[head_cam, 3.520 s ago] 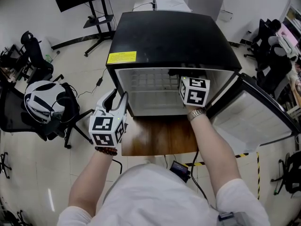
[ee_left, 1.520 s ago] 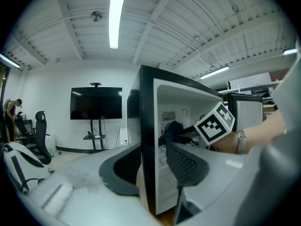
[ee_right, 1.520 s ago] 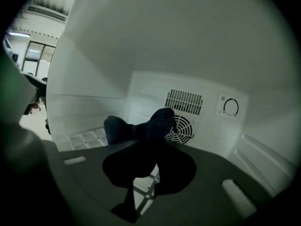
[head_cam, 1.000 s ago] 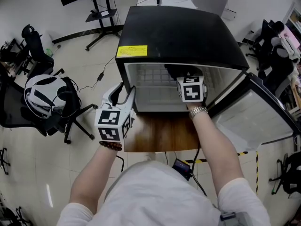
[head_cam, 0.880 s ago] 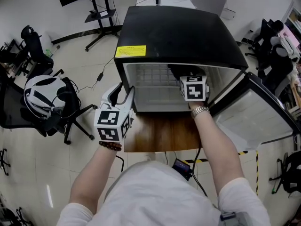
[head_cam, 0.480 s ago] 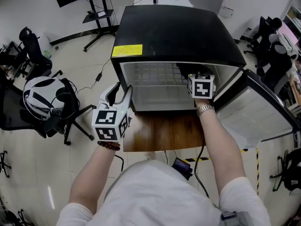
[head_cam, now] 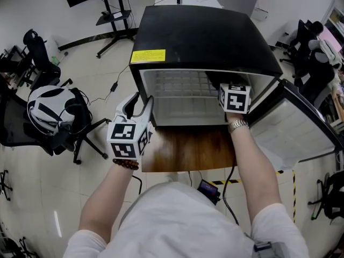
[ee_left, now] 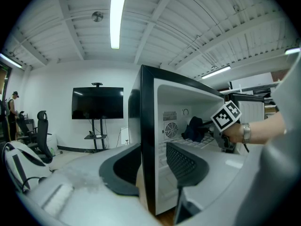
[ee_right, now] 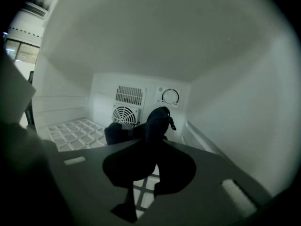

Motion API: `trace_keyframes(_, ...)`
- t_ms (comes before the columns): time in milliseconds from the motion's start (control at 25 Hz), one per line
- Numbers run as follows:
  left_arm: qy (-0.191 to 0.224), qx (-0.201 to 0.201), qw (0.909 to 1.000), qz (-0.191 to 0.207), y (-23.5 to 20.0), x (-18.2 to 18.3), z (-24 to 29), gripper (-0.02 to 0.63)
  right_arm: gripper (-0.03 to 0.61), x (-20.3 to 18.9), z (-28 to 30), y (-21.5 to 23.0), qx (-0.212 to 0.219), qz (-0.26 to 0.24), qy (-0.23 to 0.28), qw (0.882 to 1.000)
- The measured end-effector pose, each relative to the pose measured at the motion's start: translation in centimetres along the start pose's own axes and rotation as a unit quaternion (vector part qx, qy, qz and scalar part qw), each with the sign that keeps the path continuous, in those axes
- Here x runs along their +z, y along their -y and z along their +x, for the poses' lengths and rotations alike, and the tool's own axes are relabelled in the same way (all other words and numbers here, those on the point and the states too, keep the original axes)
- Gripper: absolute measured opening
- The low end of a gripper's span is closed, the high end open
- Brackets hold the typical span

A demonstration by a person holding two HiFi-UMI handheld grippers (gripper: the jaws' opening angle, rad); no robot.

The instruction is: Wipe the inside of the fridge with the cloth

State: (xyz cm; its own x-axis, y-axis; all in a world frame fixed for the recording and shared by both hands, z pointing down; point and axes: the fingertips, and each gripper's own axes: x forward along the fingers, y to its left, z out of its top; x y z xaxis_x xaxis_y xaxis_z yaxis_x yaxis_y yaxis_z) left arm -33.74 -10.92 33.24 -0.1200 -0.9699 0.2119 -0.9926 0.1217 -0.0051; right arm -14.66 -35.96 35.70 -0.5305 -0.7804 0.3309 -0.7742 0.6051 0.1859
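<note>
your right gripper (ee_right: 146, 144) is clamped on the cloth (ee_right: 158, 121), which bunches out at 12 o'clock from its tips, deep inside the fridge (head_cam: 204, 36) near the right wall, while your left gripper (head_cam: 141, 103) waits, jaws apart, at the fridge's left front edge.

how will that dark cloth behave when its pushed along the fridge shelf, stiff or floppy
Probably floppy: the cloth bunches and droops where the right gripper pinches it. Likely light, since one small pinch holds the whole bundle up. It may snag on the wire shelf, whose open grid could catch a trailing corner.
</note>
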Motion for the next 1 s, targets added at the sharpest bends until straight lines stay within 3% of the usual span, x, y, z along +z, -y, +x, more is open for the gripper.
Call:
trace_keyframes(480,0.001,-0.005,1.0,-0.002,0.1,0.1,0.0,0.167,0.051,4.7,-4.0,-12.2,0.129,-0.012,0.076,0.989)
trace_keyframes(800,0.0,-0.01,0.9999,0.0,0.2,0.0,-0.1,0.167,0.051,5.2,-5.3,-20.3,0.198,-0.029,0.085,0.976)
trace_keyframes(1000,0.002,-0.015,0.9999,0.001,0.2,0.0,-0.2,0.167,0.051,3.4,-5.7,-24.0,0.223,-0.055,0.069,0.971)
